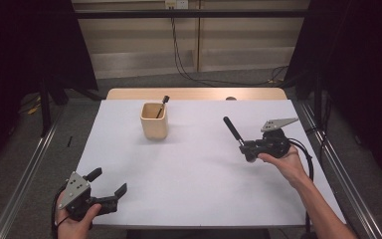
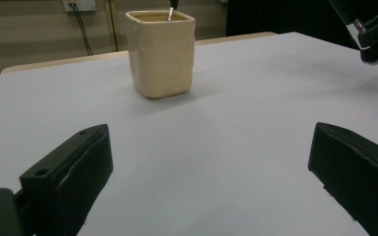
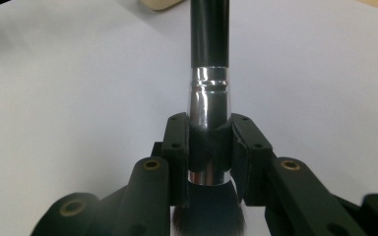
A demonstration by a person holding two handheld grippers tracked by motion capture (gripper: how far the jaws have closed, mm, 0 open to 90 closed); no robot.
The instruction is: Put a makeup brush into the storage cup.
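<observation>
between the shut right tongs (image 3: 209, 147), a makeup brush (image 3: 209, 88), silver ferrule clamped

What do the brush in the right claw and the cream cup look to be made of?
Brush: glossy black handle, likely plastic or lacquered wood; shiny ringed collar mirrors light, so probably metal; dark soft bristles. Cup: matte cream, slightly uneven walls, looks like ceramic, possibly silicone.

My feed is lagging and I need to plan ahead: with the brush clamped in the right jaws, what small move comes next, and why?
Probably carry the right gripper toward the cream cup and start tipping the makeup brush upright. Its jaws are shut on the silver ferrule, the handle already points at the cup, and one brush already stands there. The left gripper sits open, well clear.
</observation>
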